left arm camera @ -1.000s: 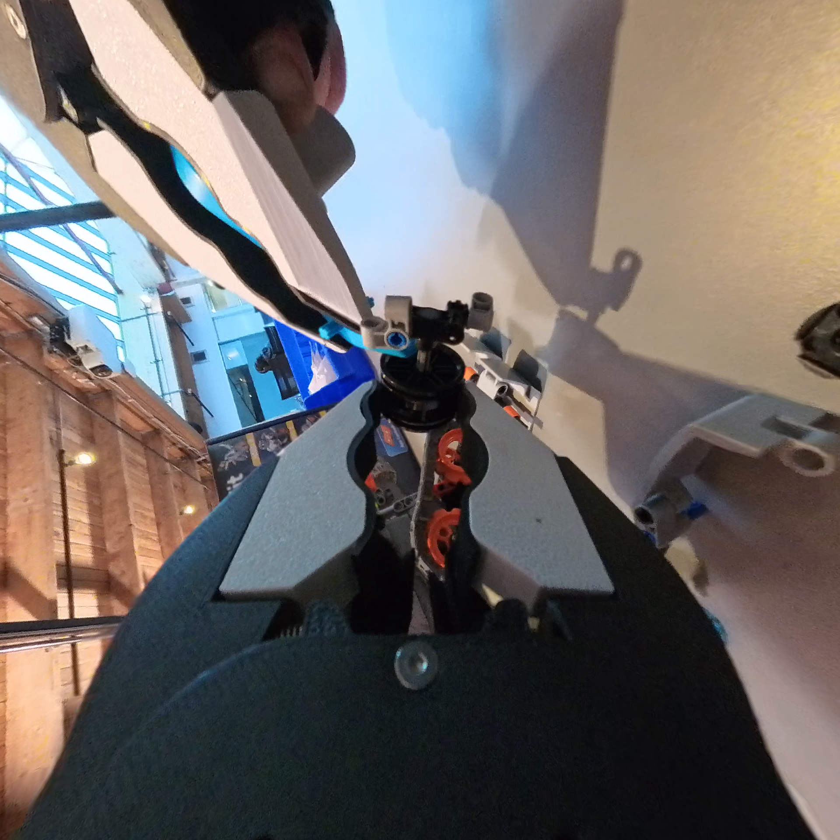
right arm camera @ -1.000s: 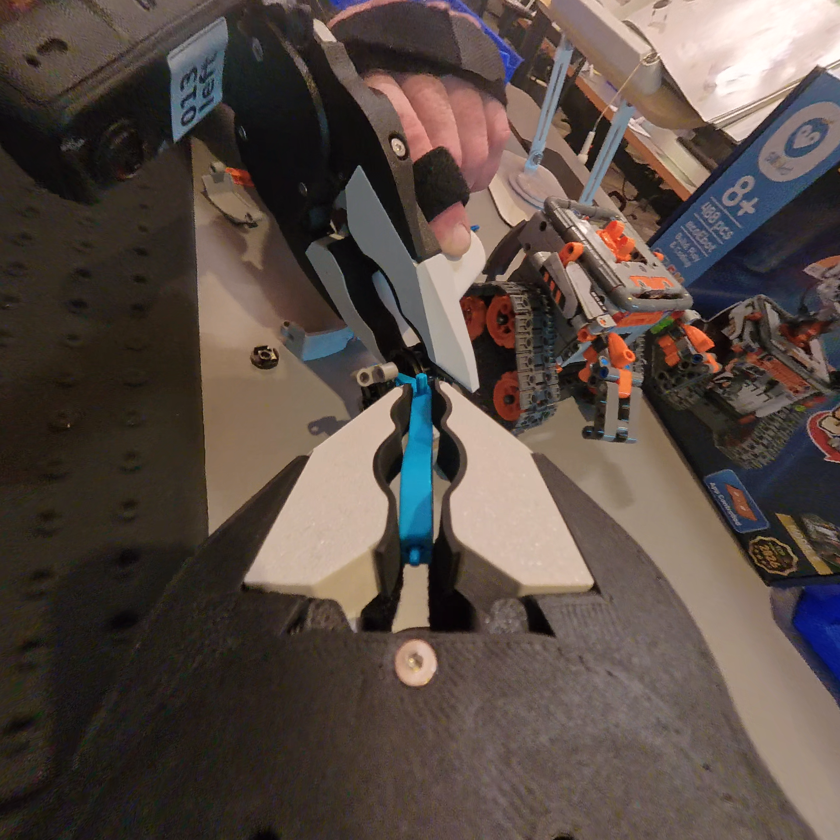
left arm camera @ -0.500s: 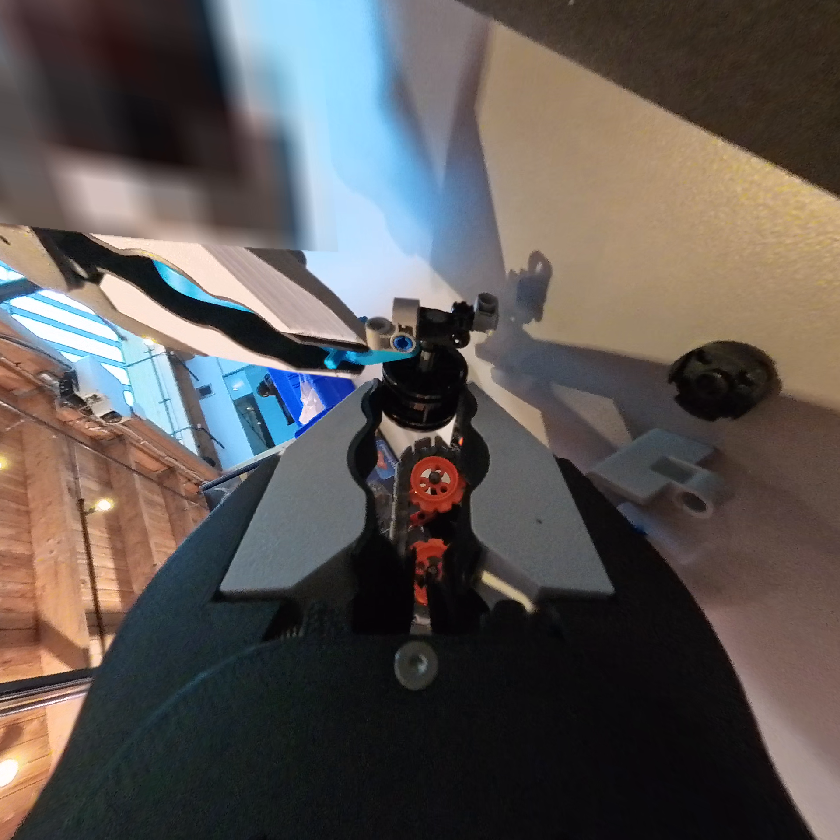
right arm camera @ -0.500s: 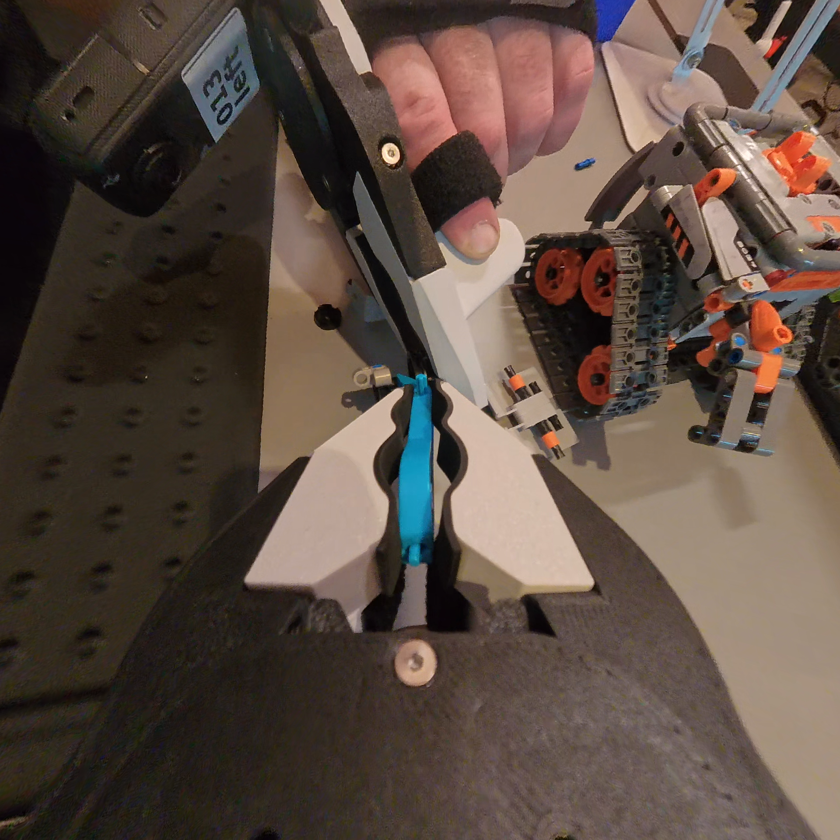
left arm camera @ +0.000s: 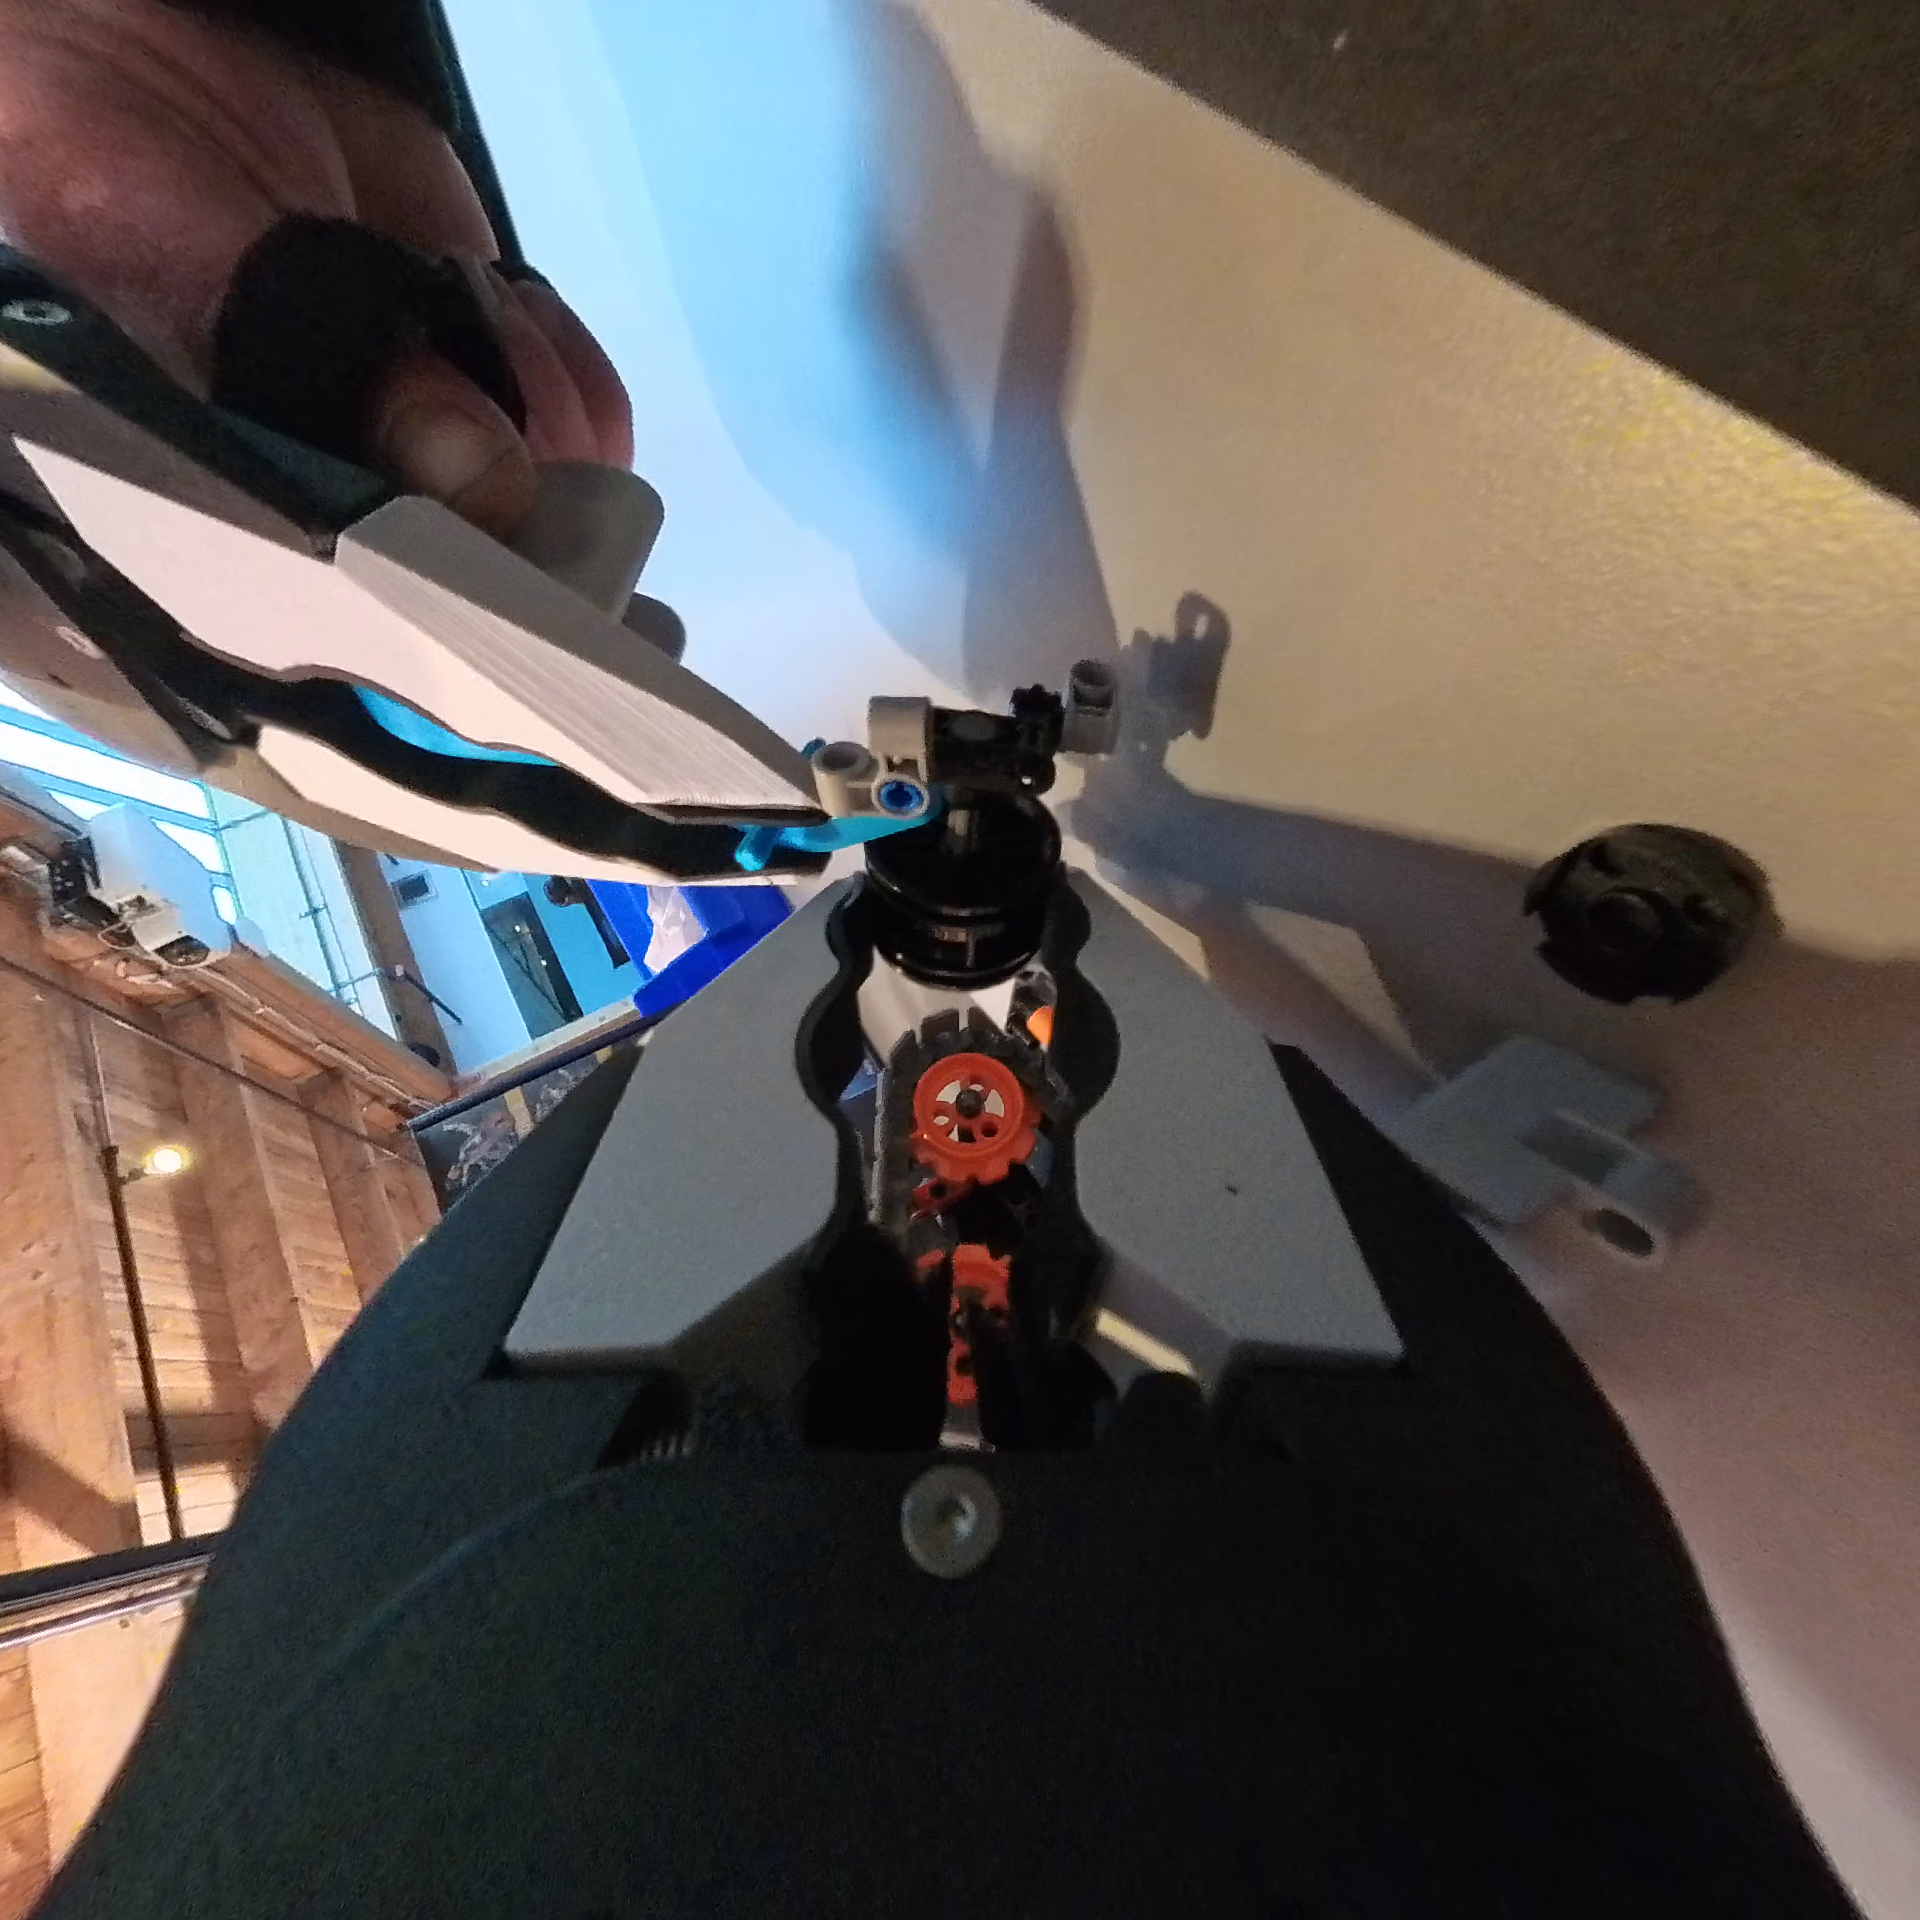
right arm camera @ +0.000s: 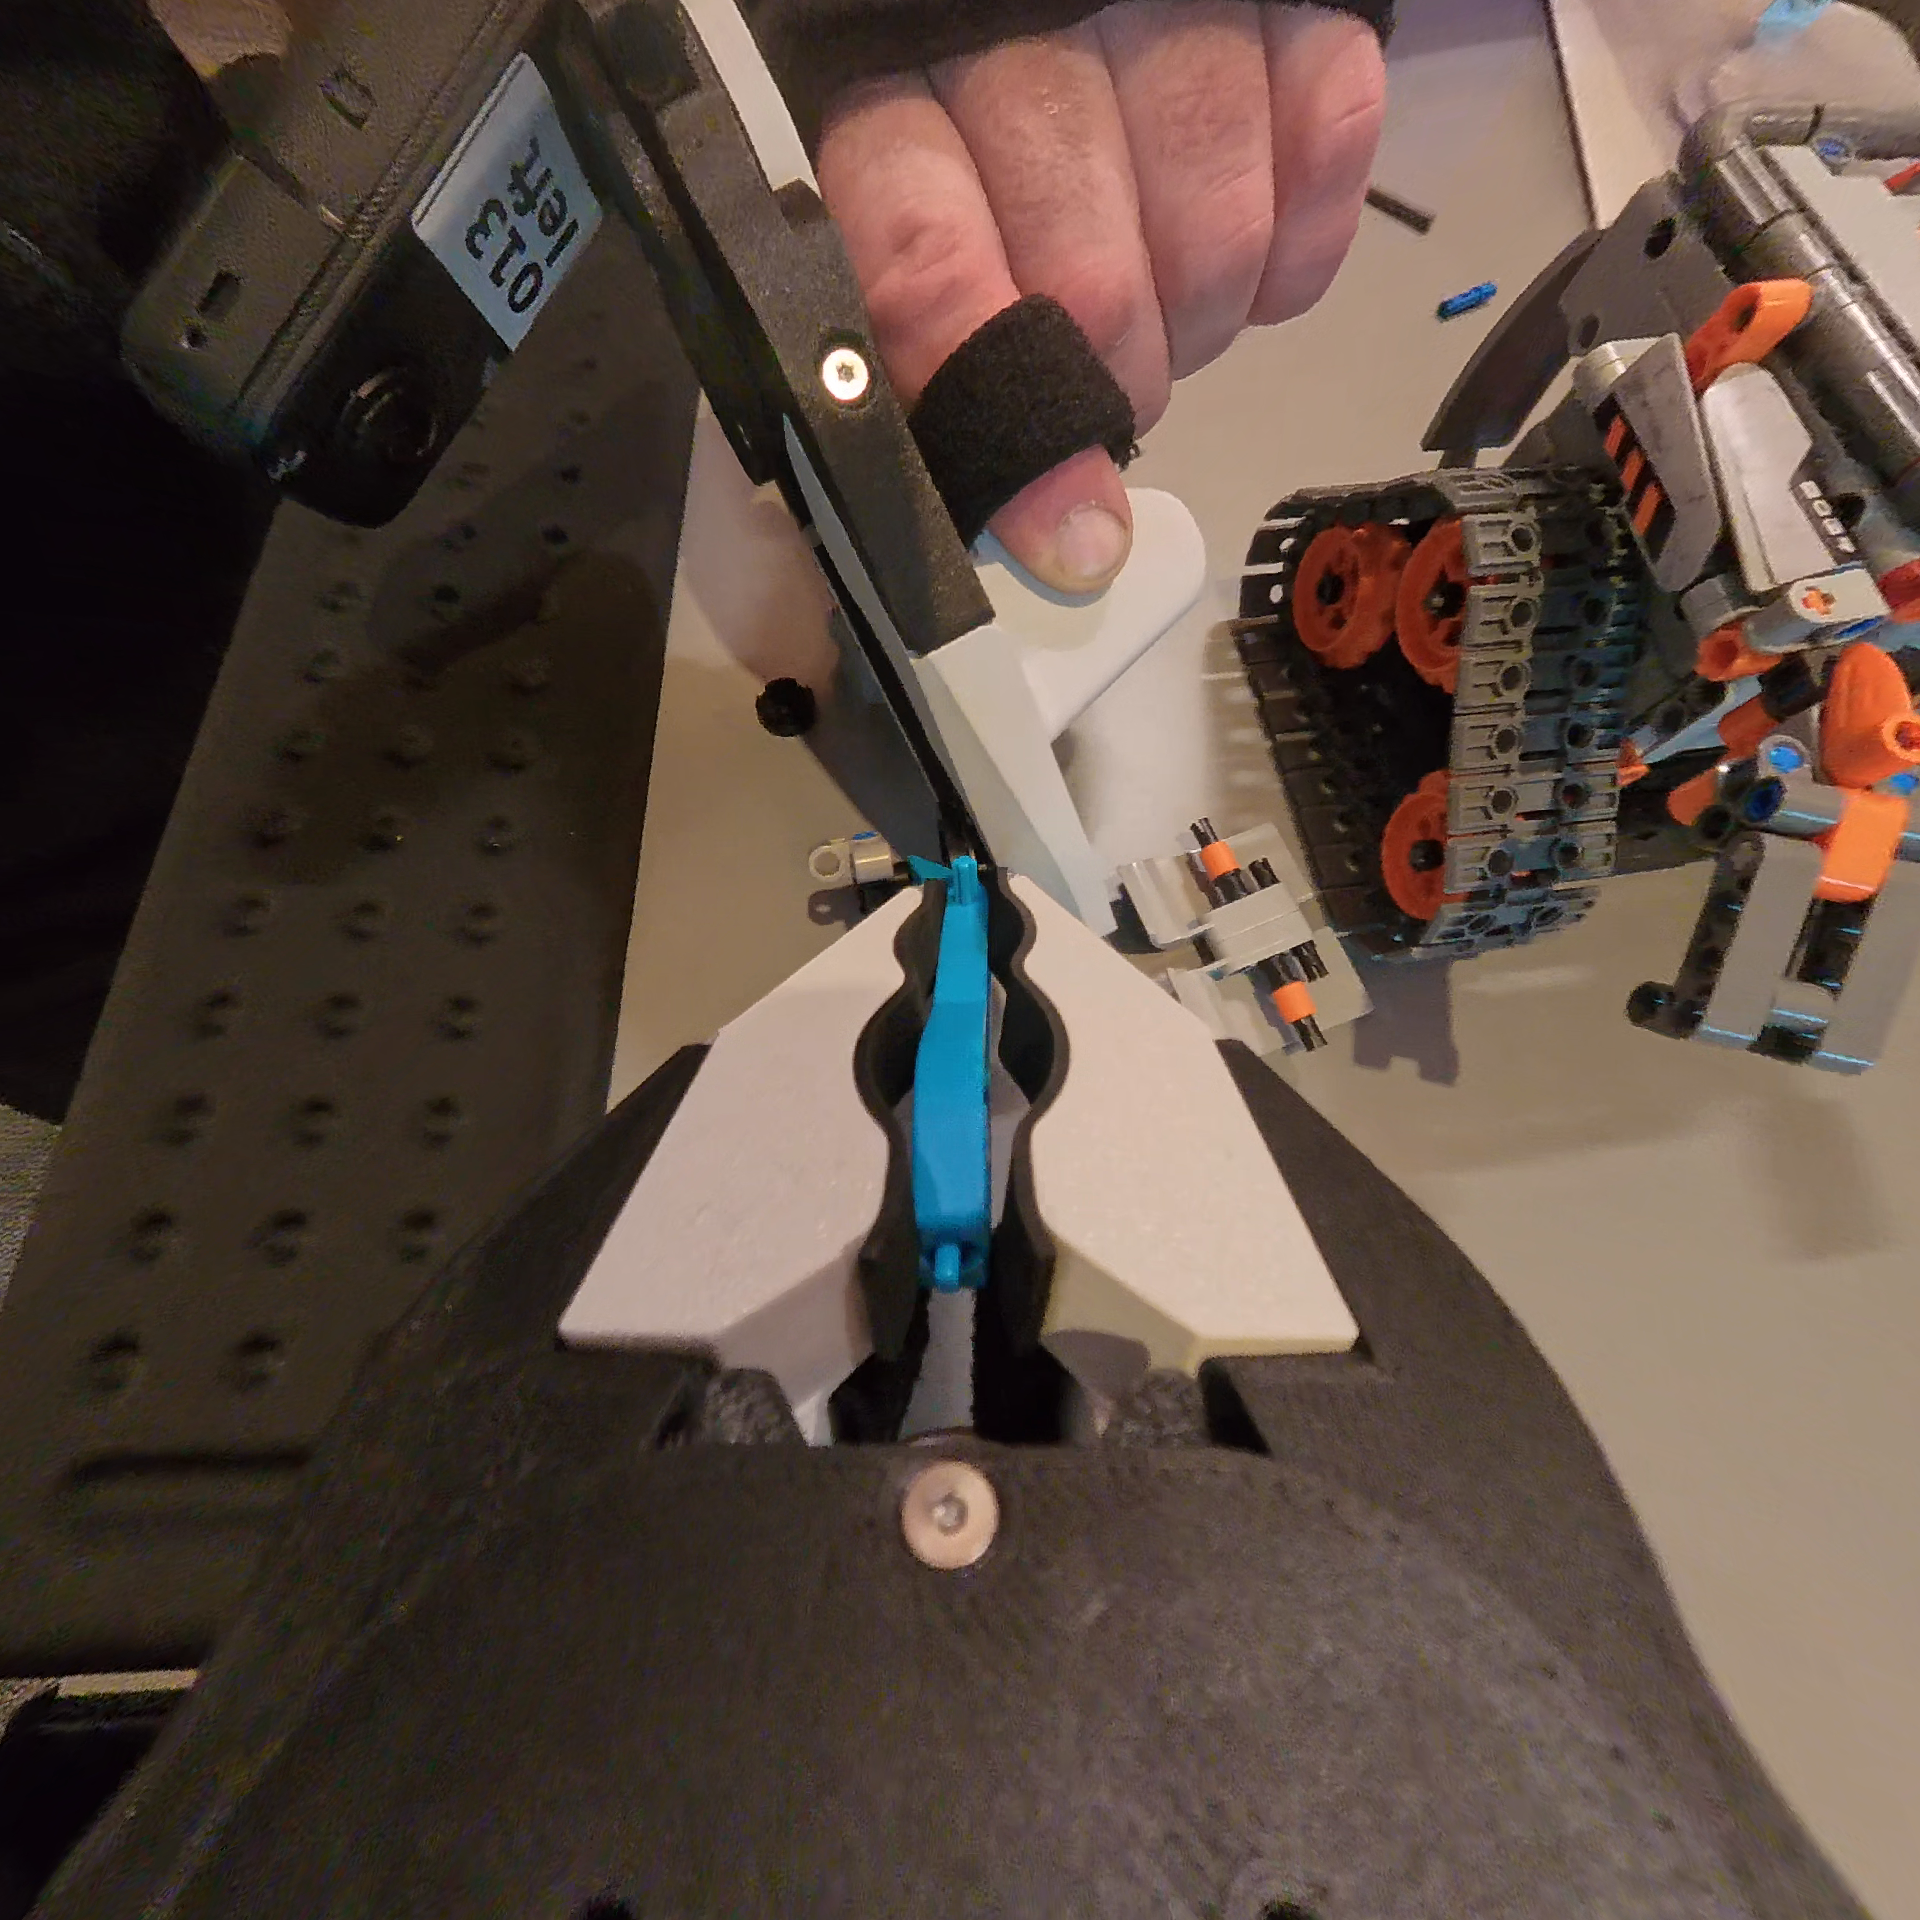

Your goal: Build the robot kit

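Note:
My left gripper (left arm camera: 958, 883) is shut on a black wheel (left arm camera: 956, 925) that carries a small cluster of grey connectors (left arm camera: 904, 727) and black pins. My right gripper (right arm camera: 961, 883) is shut on a long blue beam (right arm camera: 951, 1091). In the left wrist view the right gripper (left arm camera: 790, 831) comes in from the left, and the beam's tip (left arm camera: 831, 836) touches the cluster at a blue pin (left arm camera: 894, 797). In the right wrist view the left gripper (right arm camera: 956, 821), held by a hand (right arm camera: 1091, 260), comes down from above and meets the beam's tip. A grey connector (right arm camera: 852, 860) pokes out to the left there.
A grey, black and orange tracked model (right arm camera: 1507, 707) stands on the pale table (right arm camera: 1507, 1351) to the right, with a small grey pinned sub-assembly (right arm camera: 1236, 935) beside it. A black round part (left arm camera: 1636, 914) and a grey flat part (left arm camera: 1538, 1132) lie loose. A dark perforated mat (right arm camera: 312, 831) lies left. My two grippers' fingertips are within a few centimetres of each other.
Both grippers keep their hold and stay joined at the tips. They have swung together, so the tracked model sits nearer in the right view and the loose black part came into the left view.

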